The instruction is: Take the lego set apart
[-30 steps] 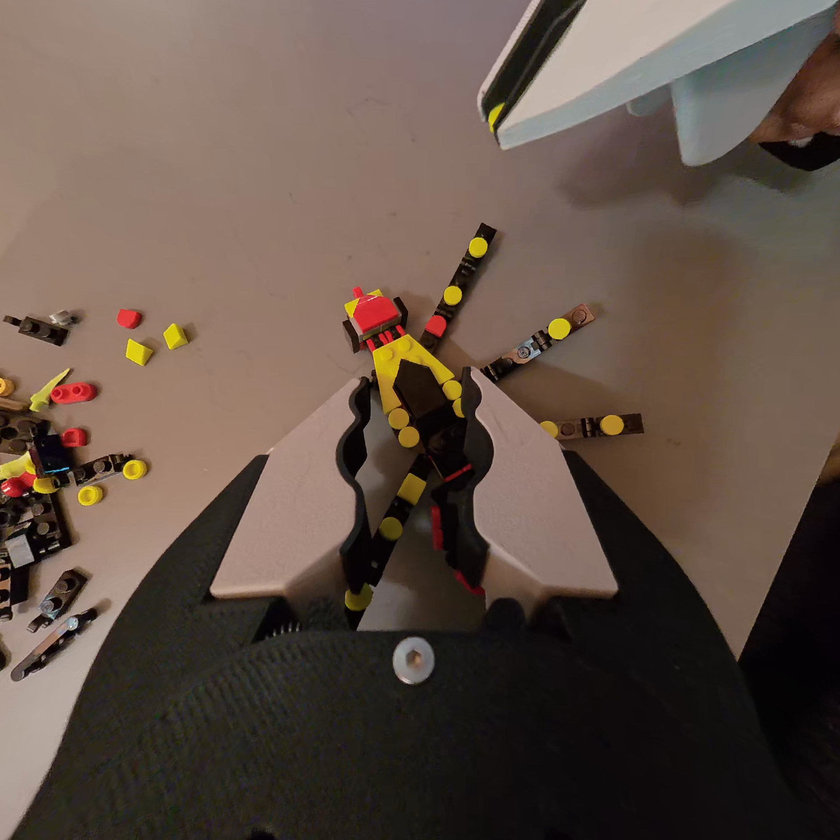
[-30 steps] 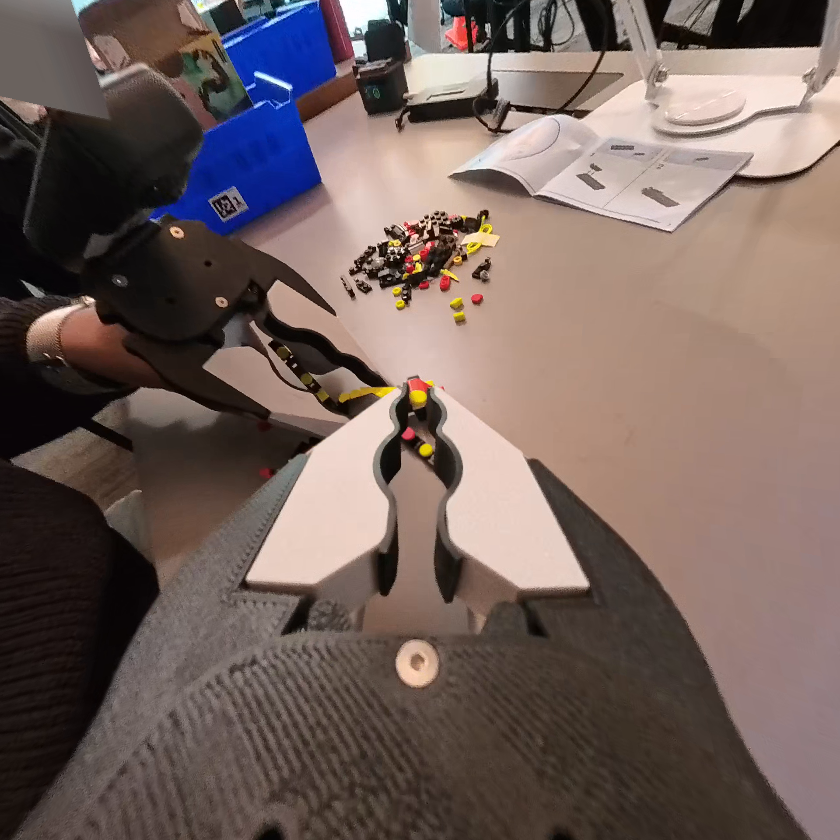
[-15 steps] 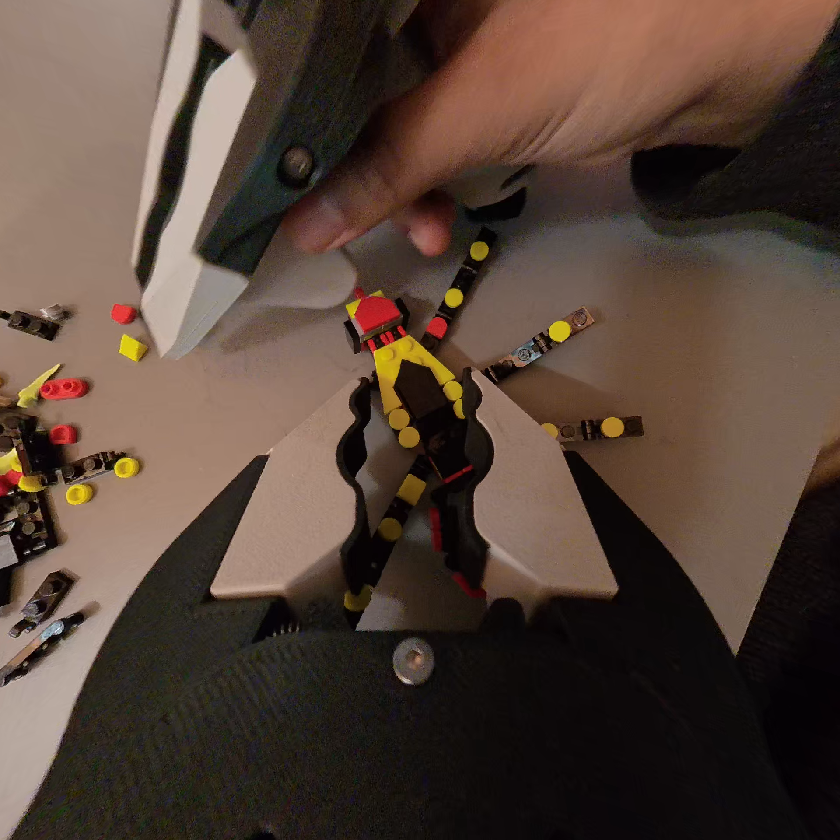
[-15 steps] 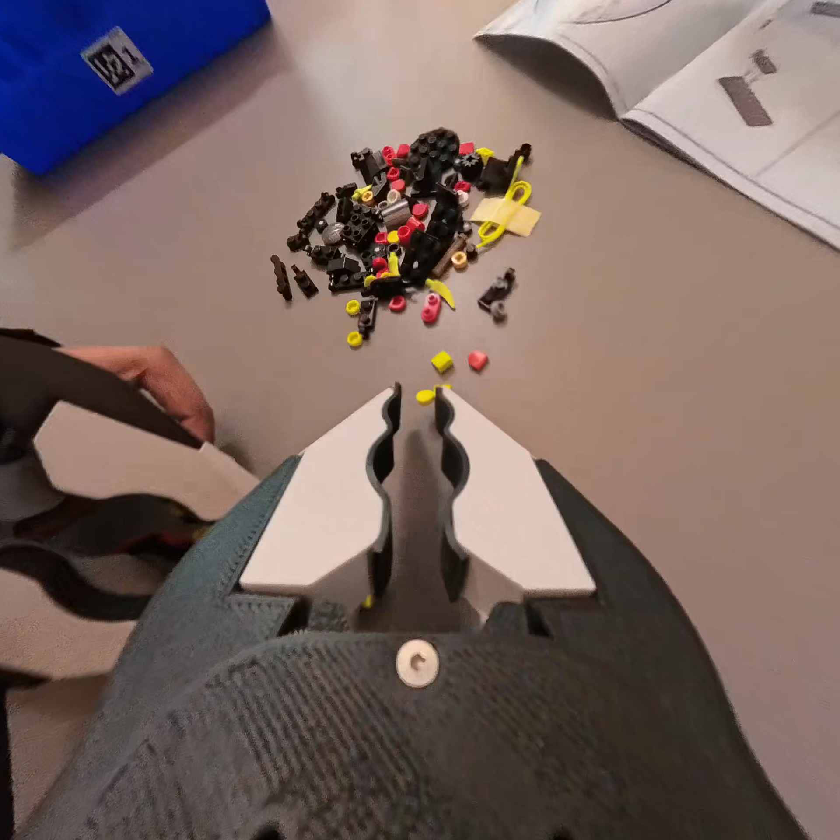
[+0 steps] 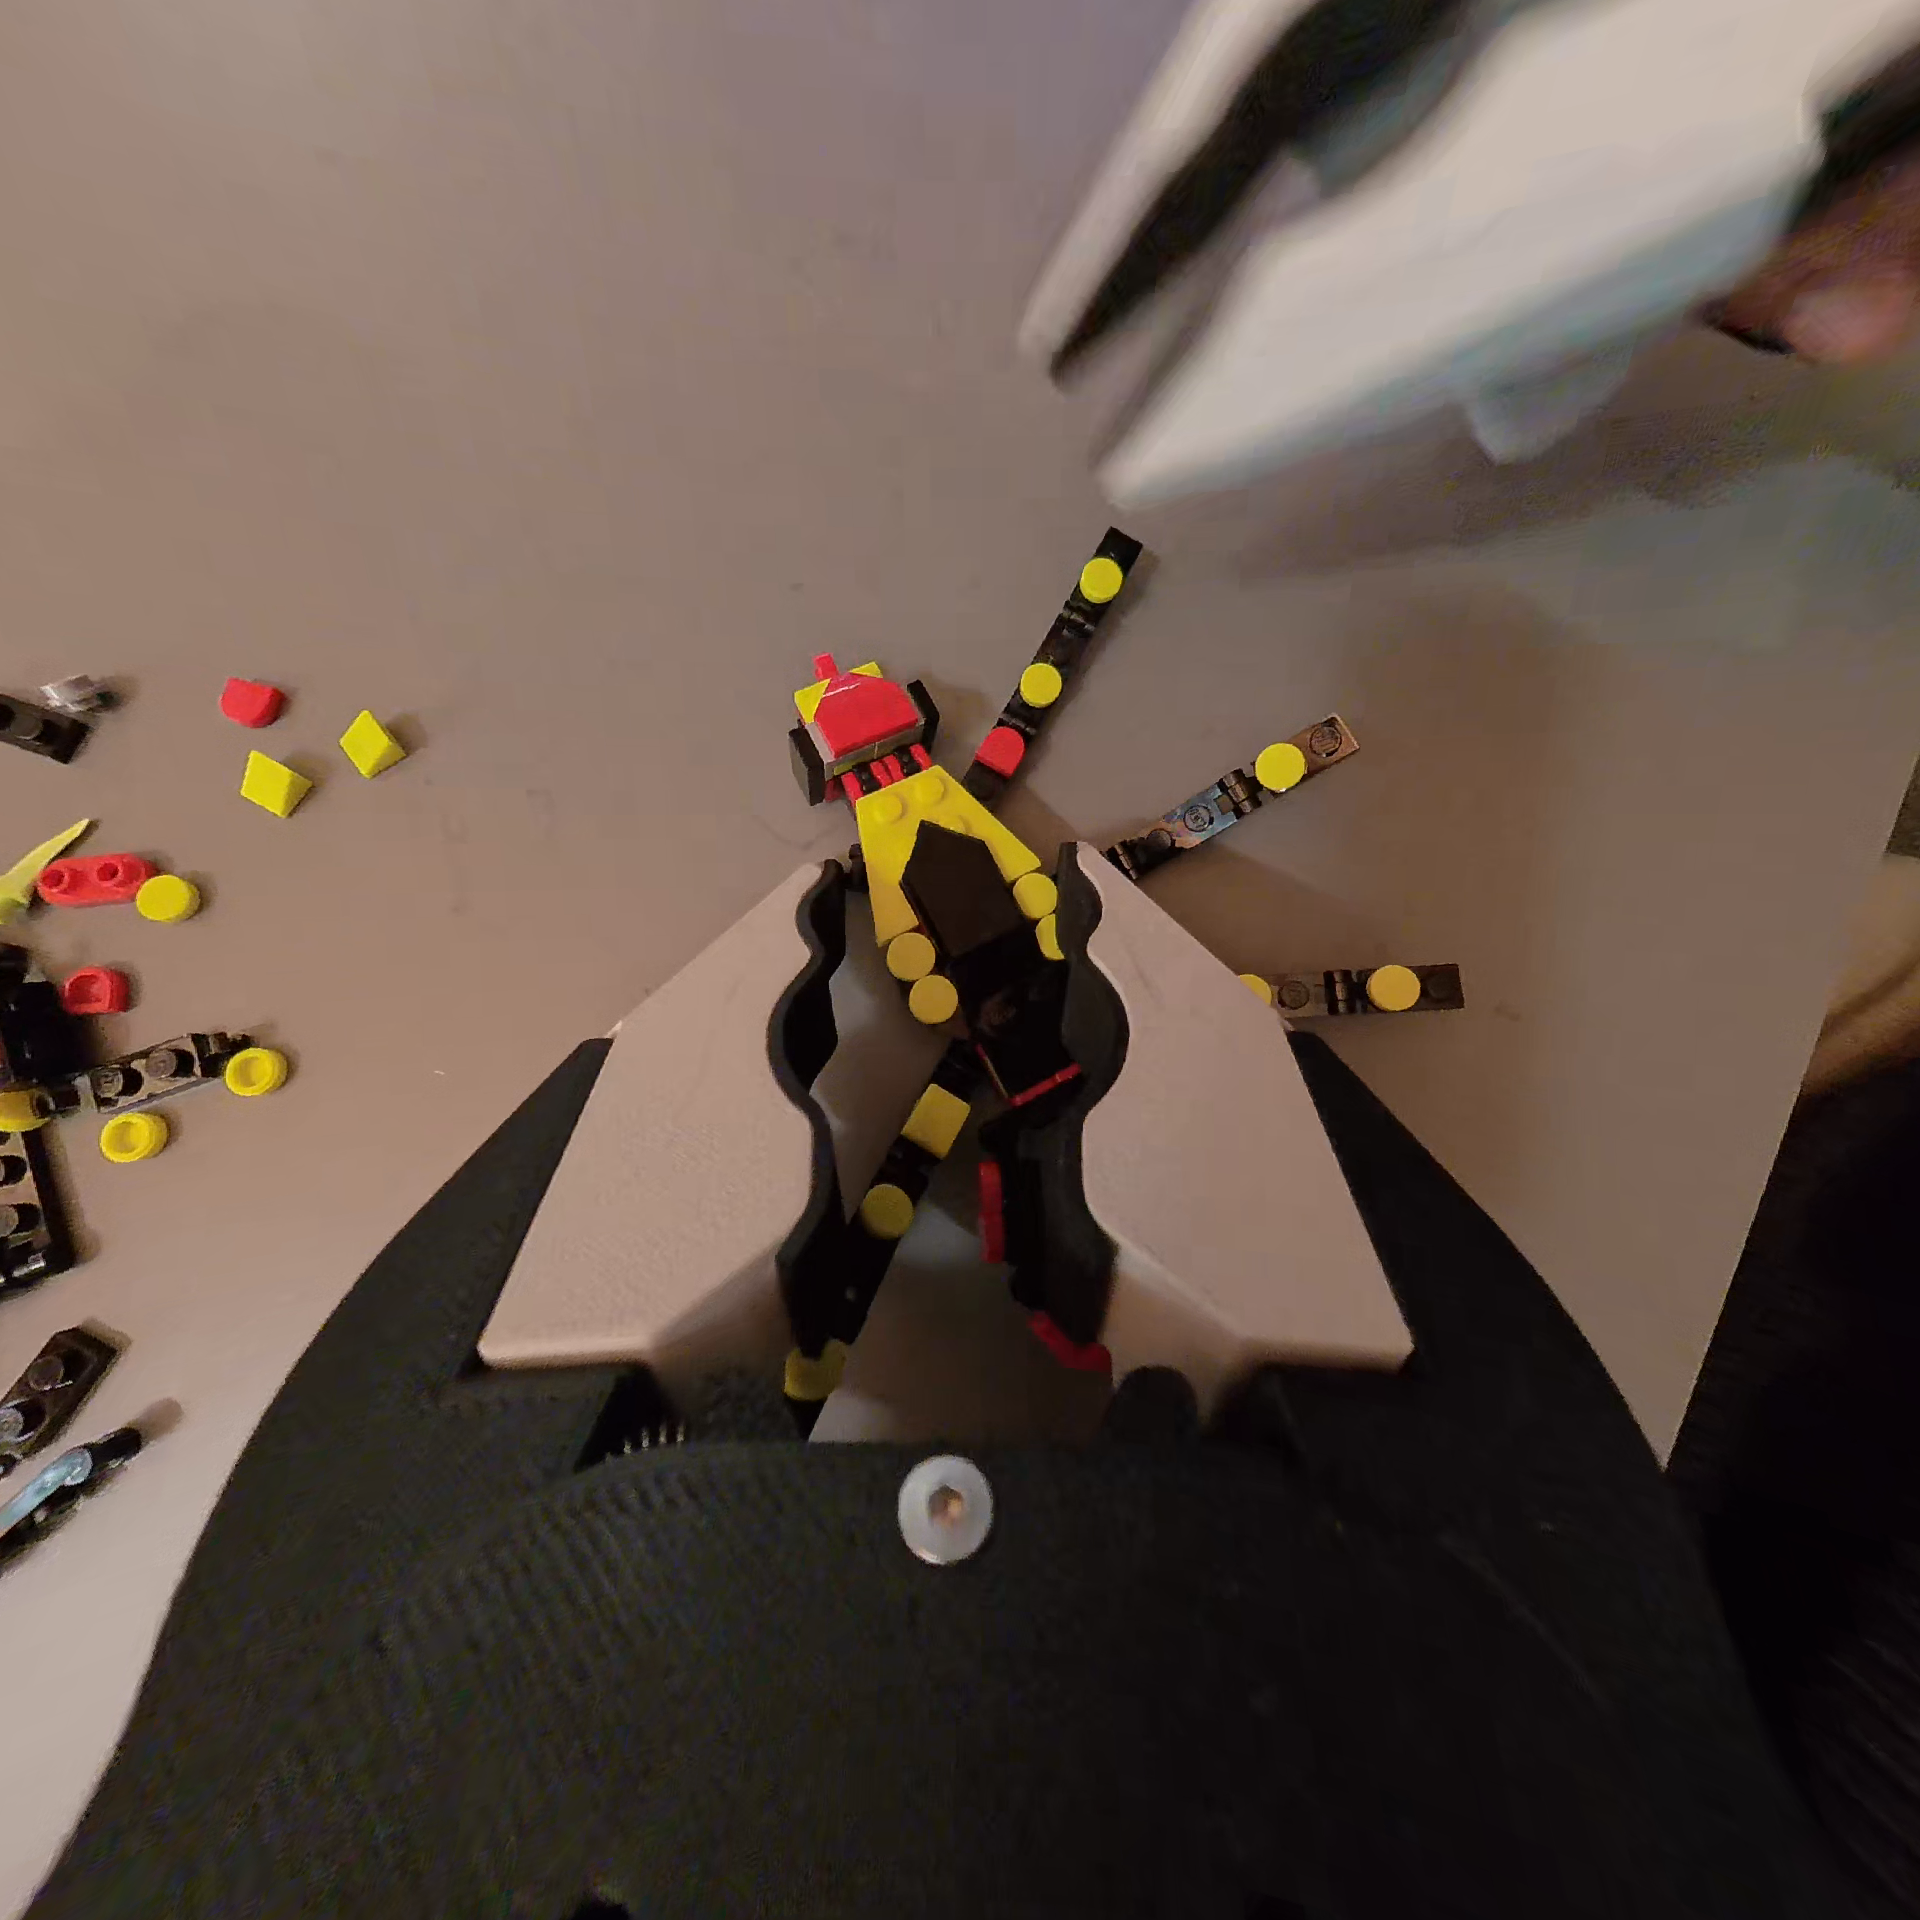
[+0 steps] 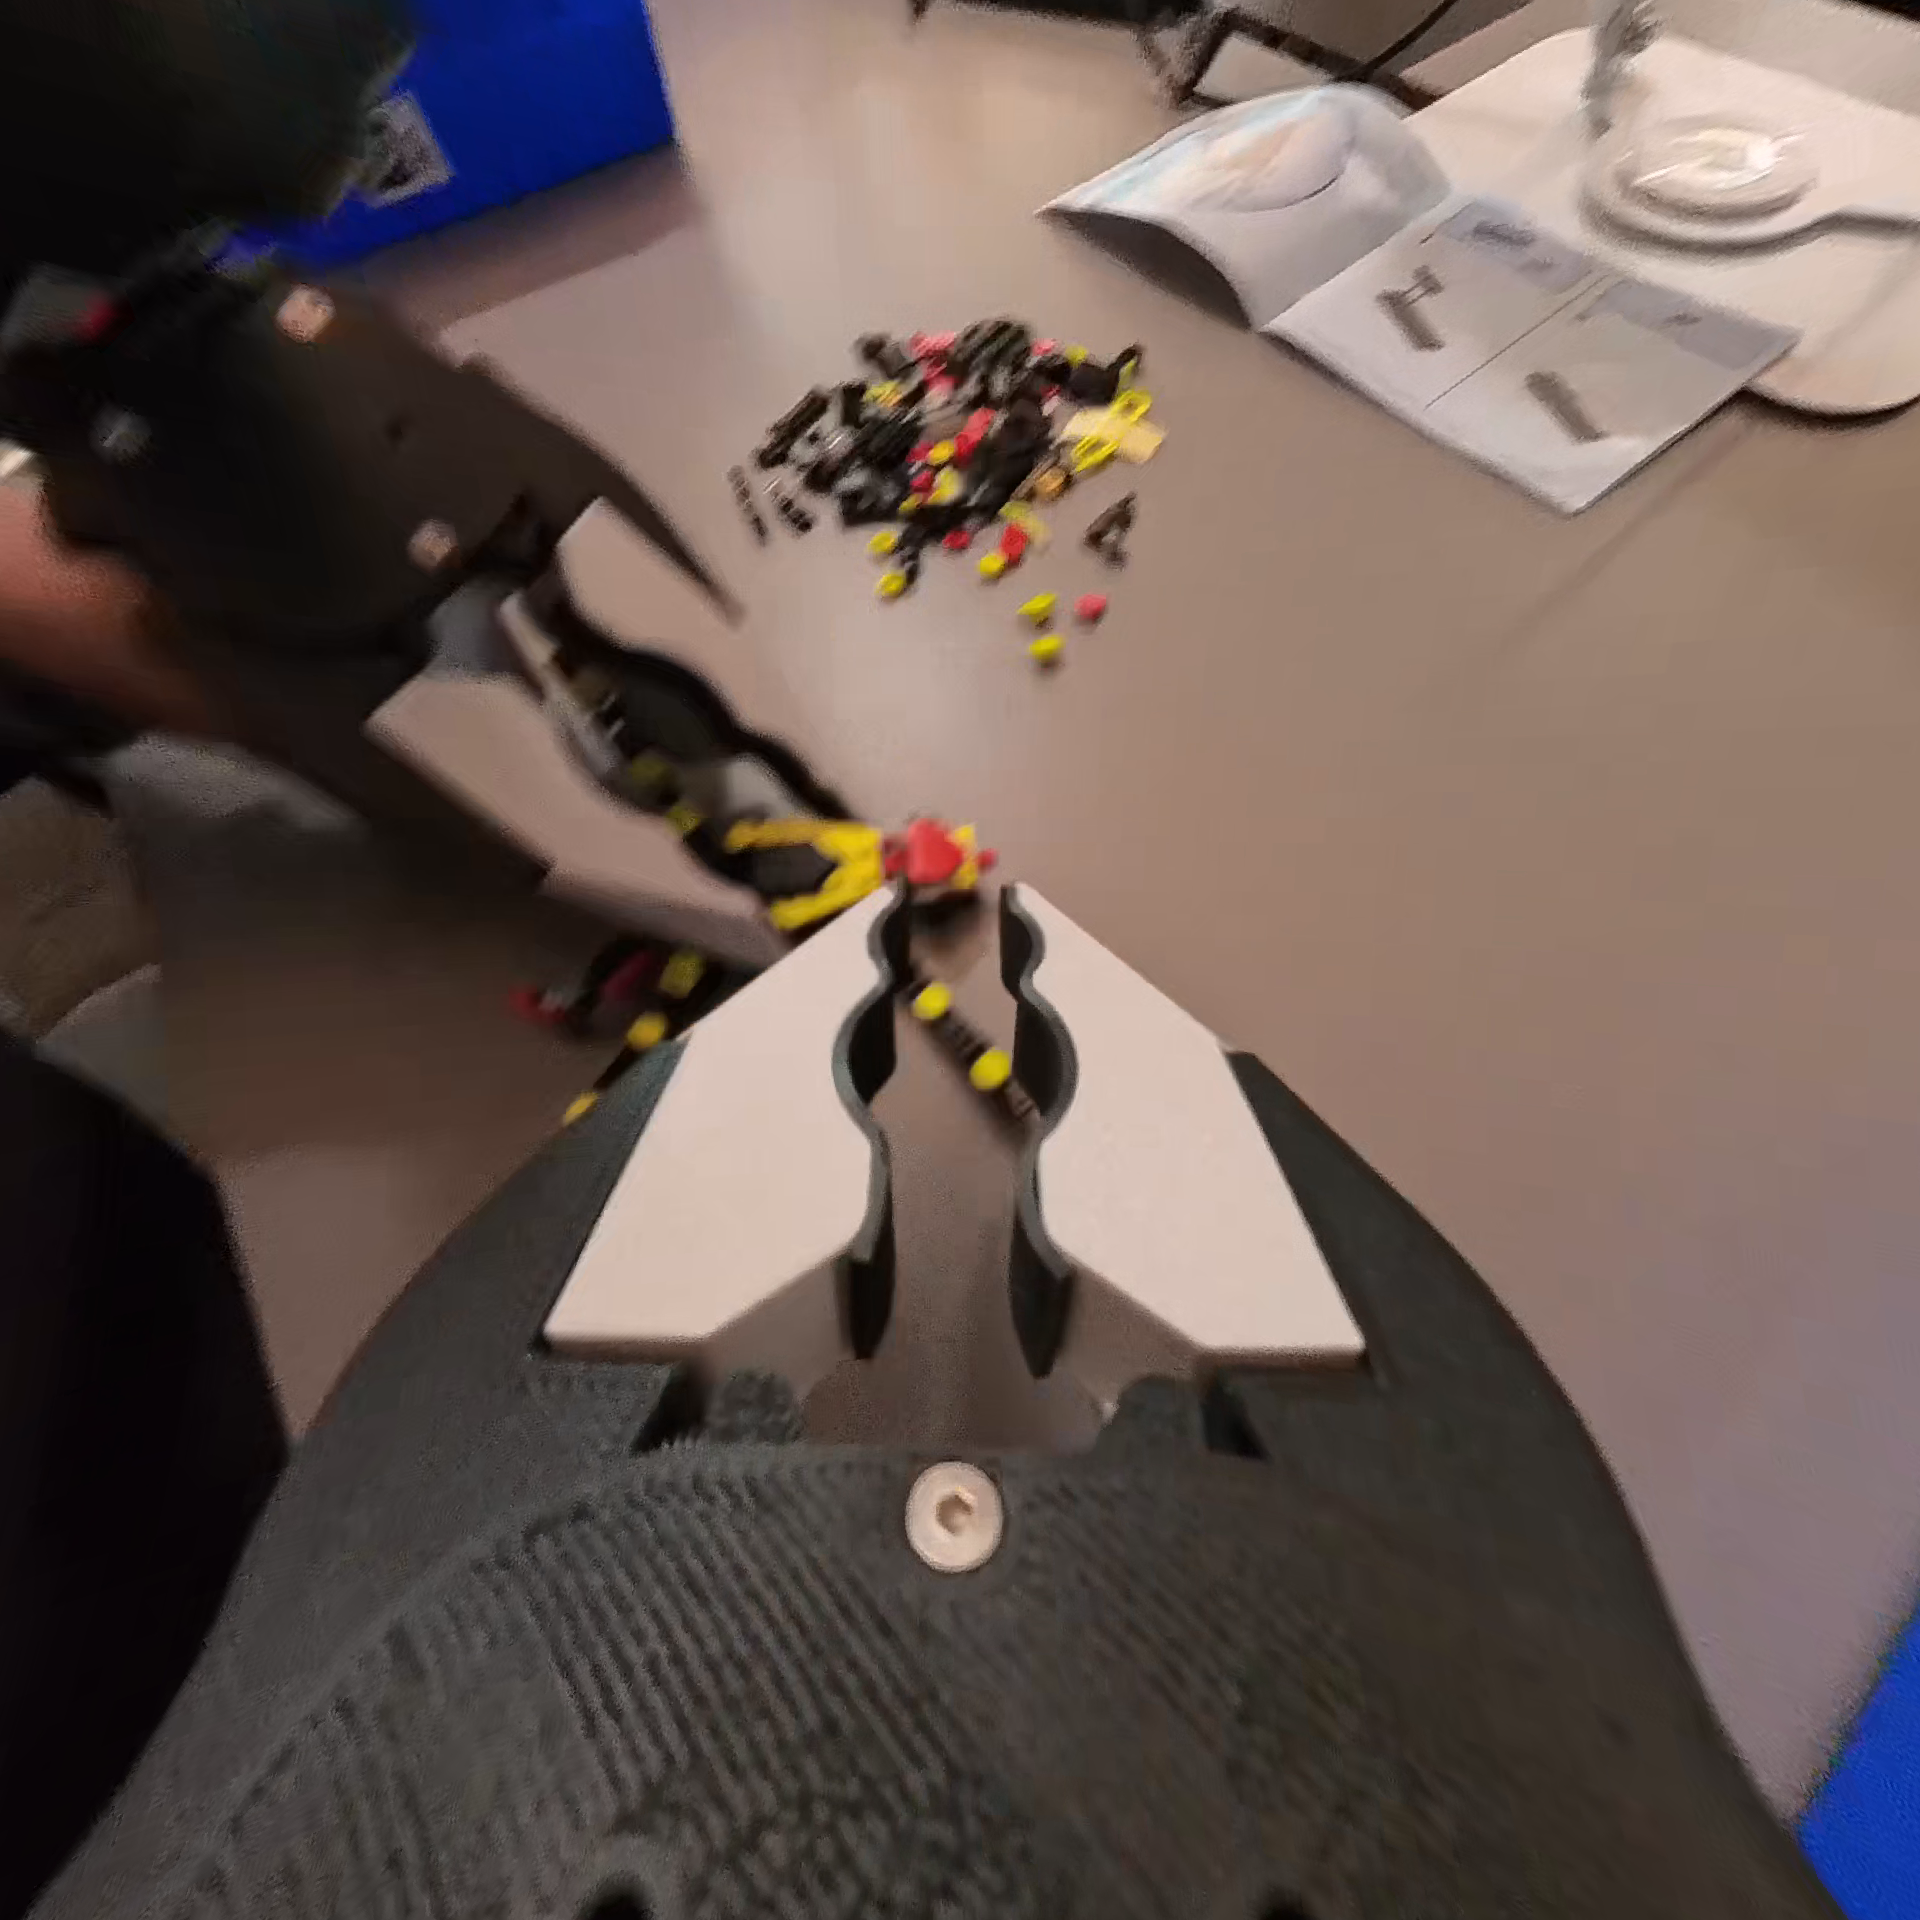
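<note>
Lego set (image 5: 940,883): a yellow, black and red insect-like build, lying flat on the grey table (image 5: 520,364) with its red head (image 5: 862,717) pointing away from the left gripper (image 5: 951,883). Left gripper: jaws closed on the lego set's dark body, hold unchanged from 0.5 s ago. Legs: 3 black strips with yellow round tiles fan out to the right, the longest (image 5: 1060,665) reaching up and away, 2 shorter ones (image 5: 1236,795) (image 5: 1351,989) below it; 1 more strip (image 5: 894,1195) runs back between the fingers. Right gripper (image 6: 951,899): jaws parted with nothing between them, tips just beside the red head in the right wrist view, the longest leg showing in the gap below. Change from 0.5 s ago: it was then over the pile of loose pieces (image 6: 956,436) with a yellow stud at its tips, and it now faces the build; in the left wrist view it appears as a blurred pale shape at upper right, where before it hung over the upper left. Loose items: 1 round yellow tile (image 5: 168,897) now lies beside a red plate (image 5: 94,878) where none lay 0.5 s ago; 2 yellow slopes (image 5: 275,781) (image 5: 371,743) and a red piece (image 5: 251,701) lie close by. Also on the table: an open booklet (image 6: 1455,312), a white stand base (image 6: 1704,187) and a blue bin (image 6: 520,114) further off.
</note>
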Demonstrator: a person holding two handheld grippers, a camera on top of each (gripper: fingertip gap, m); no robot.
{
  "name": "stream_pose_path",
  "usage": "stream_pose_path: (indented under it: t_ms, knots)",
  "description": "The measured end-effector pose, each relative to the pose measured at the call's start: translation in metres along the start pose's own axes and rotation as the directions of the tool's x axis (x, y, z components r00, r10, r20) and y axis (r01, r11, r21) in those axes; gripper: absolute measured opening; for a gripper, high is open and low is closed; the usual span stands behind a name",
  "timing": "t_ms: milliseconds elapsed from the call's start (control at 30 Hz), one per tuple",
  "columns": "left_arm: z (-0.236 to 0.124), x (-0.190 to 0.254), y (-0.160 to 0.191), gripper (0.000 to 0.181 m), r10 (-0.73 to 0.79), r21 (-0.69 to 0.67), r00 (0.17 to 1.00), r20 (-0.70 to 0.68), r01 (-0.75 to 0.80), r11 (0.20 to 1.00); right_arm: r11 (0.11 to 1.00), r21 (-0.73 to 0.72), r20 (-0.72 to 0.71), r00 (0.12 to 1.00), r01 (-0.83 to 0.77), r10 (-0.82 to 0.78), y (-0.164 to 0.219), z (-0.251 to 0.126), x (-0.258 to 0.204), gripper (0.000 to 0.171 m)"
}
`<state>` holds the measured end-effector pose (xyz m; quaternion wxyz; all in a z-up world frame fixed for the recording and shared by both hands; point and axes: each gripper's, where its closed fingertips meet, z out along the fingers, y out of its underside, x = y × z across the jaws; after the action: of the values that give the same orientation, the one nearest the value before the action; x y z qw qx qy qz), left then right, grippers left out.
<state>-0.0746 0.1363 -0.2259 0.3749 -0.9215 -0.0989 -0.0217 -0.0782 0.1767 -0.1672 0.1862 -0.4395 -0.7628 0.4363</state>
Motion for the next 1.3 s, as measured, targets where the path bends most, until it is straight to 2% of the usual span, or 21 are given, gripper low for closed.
stream_pose_path:
  t_ms: [167,467,633,767,833,967,1067,1200,1300]
  knots:
    - [0.000,0.000,0.000,0.042,0.000,-0.002,1.000,0.004,0.000,1.000,0.998,-0.060,0.100,0.995,-0.010,0.016,0.044,-0.007,-0.042,0.011]
    - [0.000,0.000,0.000,0.042,0.008,-0.001,1.000,0.008,-0.008,1.000,0.969,-0.220,0.078,0.992,0.112,-0.097,0.073,0.002,-0.040,0.007]
    - [-0.002,-0.005,-0.001,0.048,0.027,-0.013,0.999,0.044,-0.026,1.000,0.966,-0.223,0.073,0.991,0.127,-0.114,0.072,0.003,-0.041,0.007]
    - [-0.010,0.001,-0.018,0.044,0.009,0.070,0.999,0.031,-0.011,0.997,0.966,-0.222,0.067,0.990,0.133,-0.121,0.072,0.004,-0.041,0.007]
    - [-0.010,0.007,-0.022,0.051,0.000,0.088,1.000,0.007,-0.001,0.996,0.967,-0.215,0.068,0.990,0.138,-0.126,0.071,0.006,-0.043,0.007]
    - [-0.001,0.008,-0.011,0.071,-0.006,0.018,0.999,0.032,0.005,1.000,0.966,-0.205,0.067,0.987,0.158,-0.148,0.069,0.009,-0.045,0.007]
    - [0.003,0.010,-0.005,0.078,-0.041,-0.017,0.999,0.011,0.042,0.999,0.966,-0.201,0.065,0.986,0.164,-0.153,0.069,0.009,-0.045,0.008]
    - [0.005,0.009,-0.004,0.080,-0.041,-0.025,0.999,0.023,0.042,0.999,0.962,-0.211,0.075,0.984,0.173,-0.160,0.070,0.007,-0.044,0.013]
    - [0.007,0.008,-0.001,0.078,0.014,-0.039,0.997,0.070,-0.011,0.999,0.962,-0.205,0.055,0.983,0.181,-0.174,0.068,0.001,-0.035,0.019]
